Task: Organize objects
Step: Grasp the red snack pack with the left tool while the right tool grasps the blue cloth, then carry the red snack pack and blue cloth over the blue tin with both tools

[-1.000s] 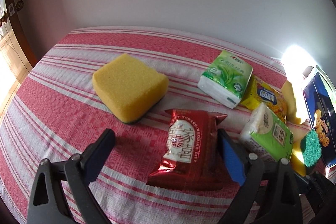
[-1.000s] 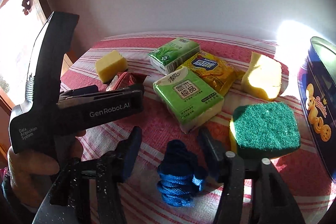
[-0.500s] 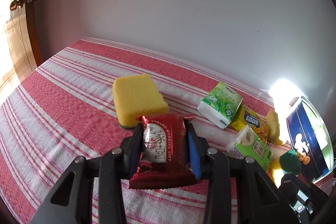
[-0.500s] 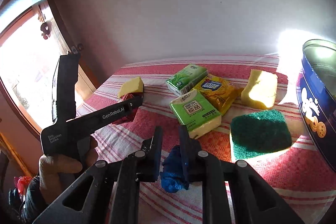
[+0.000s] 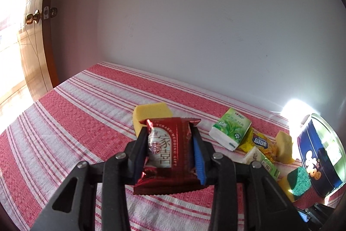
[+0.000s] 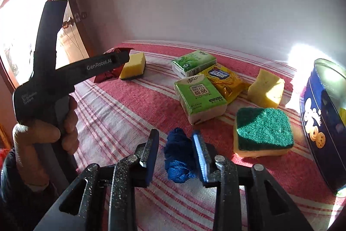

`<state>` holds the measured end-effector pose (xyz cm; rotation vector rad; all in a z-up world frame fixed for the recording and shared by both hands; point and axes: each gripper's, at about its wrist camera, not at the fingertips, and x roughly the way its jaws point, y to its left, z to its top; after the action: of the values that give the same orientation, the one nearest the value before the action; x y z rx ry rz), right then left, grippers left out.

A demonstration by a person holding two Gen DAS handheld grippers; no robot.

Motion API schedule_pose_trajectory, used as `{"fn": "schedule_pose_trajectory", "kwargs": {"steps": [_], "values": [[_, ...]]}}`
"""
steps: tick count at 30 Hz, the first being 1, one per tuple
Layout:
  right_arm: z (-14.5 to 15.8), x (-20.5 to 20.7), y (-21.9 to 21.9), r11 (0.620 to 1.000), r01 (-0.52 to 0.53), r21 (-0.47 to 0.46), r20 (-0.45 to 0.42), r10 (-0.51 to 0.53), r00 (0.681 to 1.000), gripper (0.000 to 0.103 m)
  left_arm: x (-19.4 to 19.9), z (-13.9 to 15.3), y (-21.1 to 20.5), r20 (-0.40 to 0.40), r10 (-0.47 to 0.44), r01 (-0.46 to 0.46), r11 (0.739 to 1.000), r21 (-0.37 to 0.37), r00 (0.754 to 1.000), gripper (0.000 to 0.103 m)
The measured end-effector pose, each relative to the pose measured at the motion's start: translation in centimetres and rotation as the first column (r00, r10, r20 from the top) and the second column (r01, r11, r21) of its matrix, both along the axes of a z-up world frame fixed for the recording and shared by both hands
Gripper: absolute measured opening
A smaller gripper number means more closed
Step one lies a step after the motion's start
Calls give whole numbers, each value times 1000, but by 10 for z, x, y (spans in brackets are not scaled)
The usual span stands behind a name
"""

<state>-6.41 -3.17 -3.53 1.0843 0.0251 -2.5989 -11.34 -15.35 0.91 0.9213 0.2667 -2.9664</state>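
My left gripper (image 5: 169,132) is shut on a red foil snack packet (image 5: 170,157) and holds it above the red striped tablecloth (image 5: 86,122). The right wrist view shows that gripper from the side (image 6: 127,56), gripped by a person's hand (image 6: 64,122), with the packet (image 6: 108,76) hanging in it. My right gripper (image 6: 175,134) has its jaws opening around a blue rope bundle (image 6: 178,155) lying on the cloth. A gap shows between the left pad and the rope.
A yellow sponge (image 6: 133,66) lies at the back left. Two green tissue packs (image 6: 193,62) (image 6: 200,96), a yellow snack bag (image 6: 225,79), a yellow sponge piece (image 6: 266,88) and a green-topped sponge (image 6: 262,131) cluster mid-table. An open blue cookie tin (image 6: 324,114) stands at the right.
The left gripper closed on the red packet and lifted it off the cloth. The right gripper shut on the blue rope, then parted its jaws again and rose slightly.
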Motion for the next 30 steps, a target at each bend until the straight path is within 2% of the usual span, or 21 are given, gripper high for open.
{"fn": "schedule_pose_trajectory", "kwargs": {"steps": [4,5,7,11,15,19,26,30], "values": [[-8,-5,5,1000,7,21,52,-8,999,49,1,-1,6,-7,2,-2,999,-34,1000,38],[-8,-5,10,1000,13,5,53,-13,998,37,1,-2,7,-7,-1,0,999,-37,1000,38],[-8,-5,17,1000,13,-7,52,-13,999,34,1,-1,8,-8,-4,4,999,-40,1000,38],[6,1,30,995,43,-86,-37,-46,998,34,4,2,5,-33,0,-1,1000,-24,999,38],[31,16,54,980,93,-174,-154,-121,981,34,7,4,2,-50,21,-20,1000,13,999,38],[44,24,72,972,170,-162,-248,-207,946,34,11,6,6,-79,26,-25,1000,15,997,38],[58,33,110,956,219,-194,-304,-271,913,34,23,11,23,-120,42,-42,999,3,992,38],[54,33,133,947,241,-214,-297,-298,907,34,33,16,46,-151,9,-15,999,-41,989,38]]}}
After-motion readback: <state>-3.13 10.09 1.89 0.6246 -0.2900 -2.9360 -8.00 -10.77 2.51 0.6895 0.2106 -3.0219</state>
